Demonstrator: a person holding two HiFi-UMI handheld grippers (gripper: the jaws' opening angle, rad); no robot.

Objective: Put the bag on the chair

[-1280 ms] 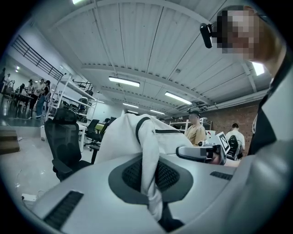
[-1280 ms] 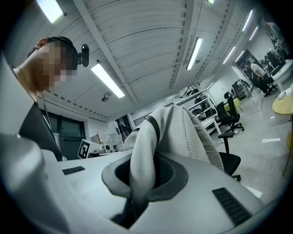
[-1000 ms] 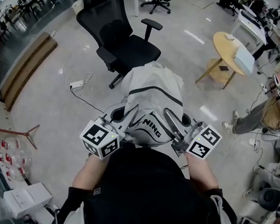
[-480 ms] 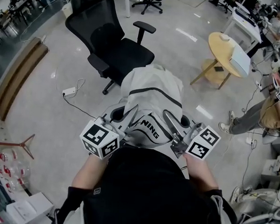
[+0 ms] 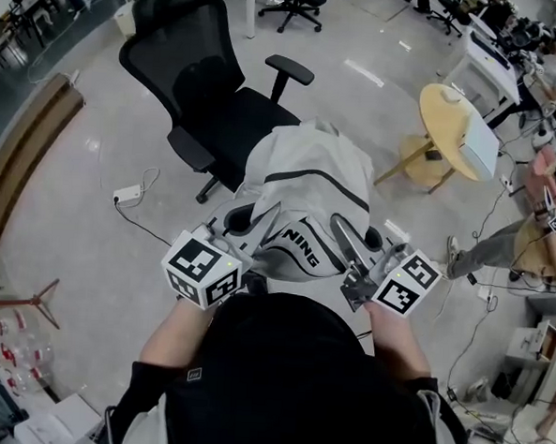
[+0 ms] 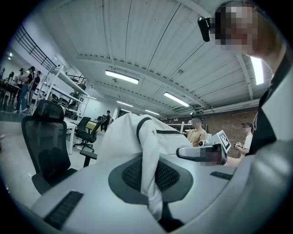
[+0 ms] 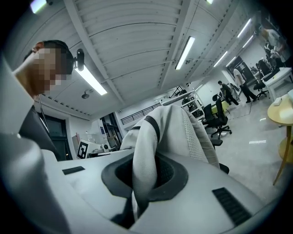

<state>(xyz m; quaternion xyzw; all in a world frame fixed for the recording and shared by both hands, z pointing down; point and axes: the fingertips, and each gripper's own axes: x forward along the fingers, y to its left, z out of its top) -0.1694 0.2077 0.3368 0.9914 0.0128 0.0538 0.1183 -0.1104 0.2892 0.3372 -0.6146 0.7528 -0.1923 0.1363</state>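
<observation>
Above the pale polished floor (image 5: 88, 252), near the front edge of the black mesh office chair's (image 5: 252, 107) seat, the white fabric bag with a dark stripe and dark lettering (image 5: 308, 185) hung in the air between the person's two grippers. The left gripper (image 6: 151, 183) was pinched tight on a fold of the bag's white fabric, and the right gripper (image 7: 143, 180) was closed on another fold, so the load was shared, kept level and off the ground. Both tools sat close to the person's body, with the bag's bulk hanging out ahead of them toward the seat. That seat lay bare between its two armrests, leaving room to set the bag down. A round wooden side table (image 5: 458, 119) stood well apart to the right, and a white power strip with its cable (image 5: 126, 196) lay on the floor to the left, clear of the straight way ahead.
</observation>
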